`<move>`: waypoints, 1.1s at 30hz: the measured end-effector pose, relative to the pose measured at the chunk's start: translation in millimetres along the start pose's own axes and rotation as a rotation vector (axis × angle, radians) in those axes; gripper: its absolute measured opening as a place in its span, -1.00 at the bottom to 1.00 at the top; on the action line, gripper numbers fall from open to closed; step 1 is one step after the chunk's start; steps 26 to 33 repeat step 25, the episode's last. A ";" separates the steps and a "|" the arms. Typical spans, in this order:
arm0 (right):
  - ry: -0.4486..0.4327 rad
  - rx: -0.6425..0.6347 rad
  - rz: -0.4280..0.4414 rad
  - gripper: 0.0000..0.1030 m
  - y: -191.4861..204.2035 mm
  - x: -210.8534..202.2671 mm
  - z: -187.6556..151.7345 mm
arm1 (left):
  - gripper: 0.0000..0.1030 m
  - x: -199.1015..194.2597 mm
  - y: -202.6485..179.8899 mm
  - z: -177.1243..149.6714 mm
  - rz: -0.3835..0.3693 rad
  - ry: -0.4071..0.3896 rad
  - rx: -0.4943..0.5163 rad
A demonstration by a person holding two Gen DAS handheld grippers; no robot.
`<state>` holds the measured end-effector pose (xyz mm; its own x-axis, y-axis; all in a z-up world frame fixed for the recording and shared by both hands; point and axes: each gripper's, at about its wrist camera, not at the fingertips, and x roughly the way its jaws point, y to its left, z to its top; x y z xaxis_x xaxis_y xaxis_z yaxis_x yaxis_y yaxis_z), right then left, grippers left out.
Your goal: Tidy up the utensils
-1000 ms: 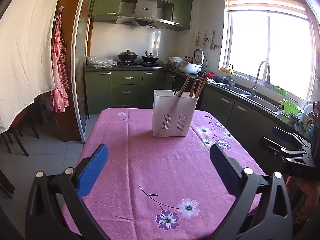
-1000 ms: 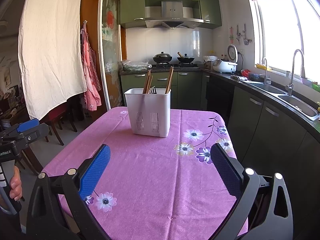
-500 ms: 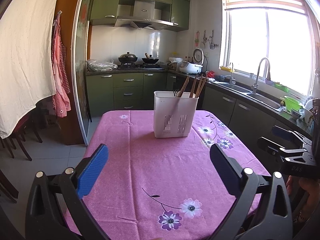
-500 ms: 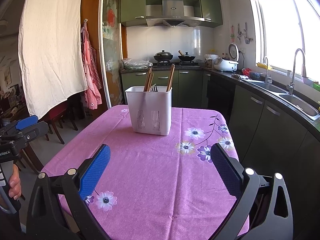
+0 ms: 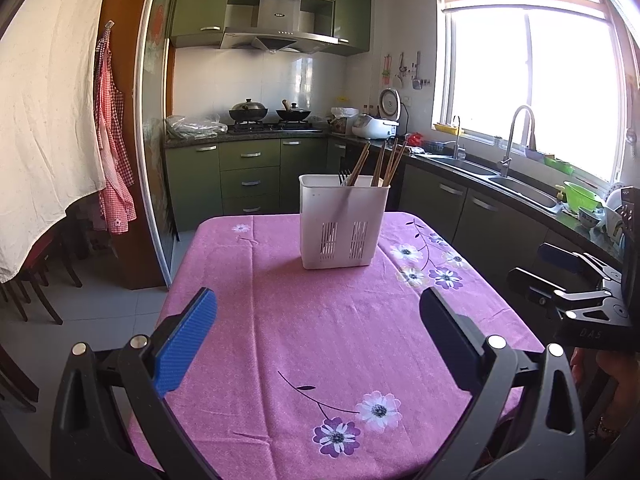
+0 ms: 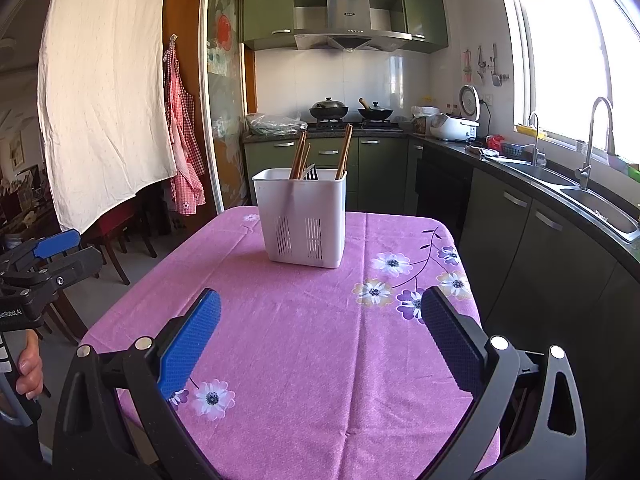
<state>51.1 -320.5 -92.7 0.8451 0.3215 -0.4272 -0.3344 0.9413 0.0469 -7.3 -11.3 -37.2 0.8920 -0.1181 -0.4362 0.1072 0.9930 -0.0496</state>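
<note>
Left gripper is hovering over the near end of the table, jaws spread wide, nothing between the pads. Right gripper is doing the same beside it: jaws wide apart, empty. In the left wrist view the right gripper is showing at the right edge, off the table side; in the right wrist view the left gripper is sitting at the left edge with a hand gripping its handle.

Pink floral tablecloth is covering the table, bare between grippers and holder.

White utensil holder is standing upright toward the far end of the table, roughly centred, well apart from both grippers. Brown chopsticks are leaning out of its top, tilted right in the left view. Fork tines are poking just above the rim next to them. Can't tell the inner compartments.

Beyond the table: green cabinets, two woks on the stove, rice cooker on the counter, range hood above. Sink with faucet is running along the right under the window. White sheet and a red checked apron are hanging at left.
</note>
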 end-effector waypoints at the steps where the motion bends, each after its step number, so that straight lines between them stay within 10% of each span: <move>1: 0.002 0.000 0.000 0.91 0.1 0.2 -0.3 | 0.87 0.5 0.4 0.0 -0.004 0.002 -0.003; 33: 0.031 0.003 0.004 0.91 -3.0 13.5 -2.4 | 0.87 17.6 4.4 -1.7 0.048 0.027 0.004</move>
